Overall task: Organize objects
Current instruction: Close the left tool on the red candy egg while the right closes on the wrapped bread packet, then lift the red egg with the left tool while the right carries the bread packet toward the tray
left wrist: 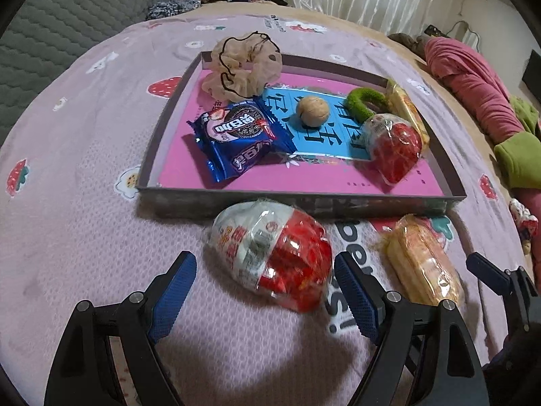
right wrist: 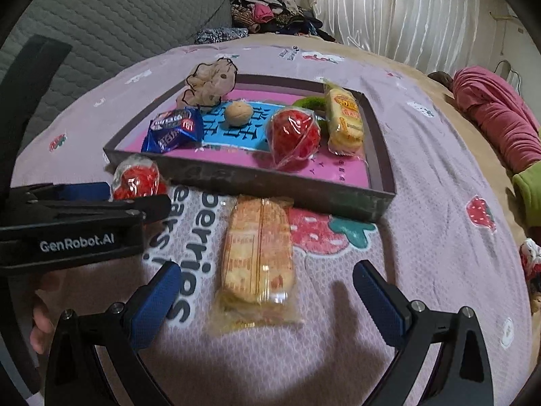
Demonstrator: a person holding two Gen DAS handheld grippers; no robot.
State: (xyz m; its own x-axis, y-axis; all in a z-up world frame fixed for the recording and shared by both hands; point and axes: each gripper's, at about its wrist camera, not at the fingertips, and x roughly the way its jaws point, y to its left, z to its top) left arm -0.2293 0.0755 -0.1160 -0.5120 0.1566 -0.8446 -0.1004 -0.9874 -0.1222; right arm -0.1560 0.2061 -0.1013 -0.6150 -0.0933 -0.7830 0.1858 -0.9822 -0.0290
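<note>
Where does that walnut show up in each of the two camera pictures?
Left wrist view: the walnut lies in the middle of the tray, on the blue panel, right of the blue cookie packet.
Right wrist view: the walnut lies left of centre, in the tray's far half.
Shared landmark: the beige scrunchie at the tray's far-left corner.

A home bedroom: a bed under a lilac strawberry-print blanket [left wrist: 84, 223], a grey quilted headboard [right wrist: 111, 23] along its far edge, a heap of crumpled clothes [right wrist: 270, 10] at the far corner, and white pleated curtains [right wrist: 399, 10] behind.
</note>
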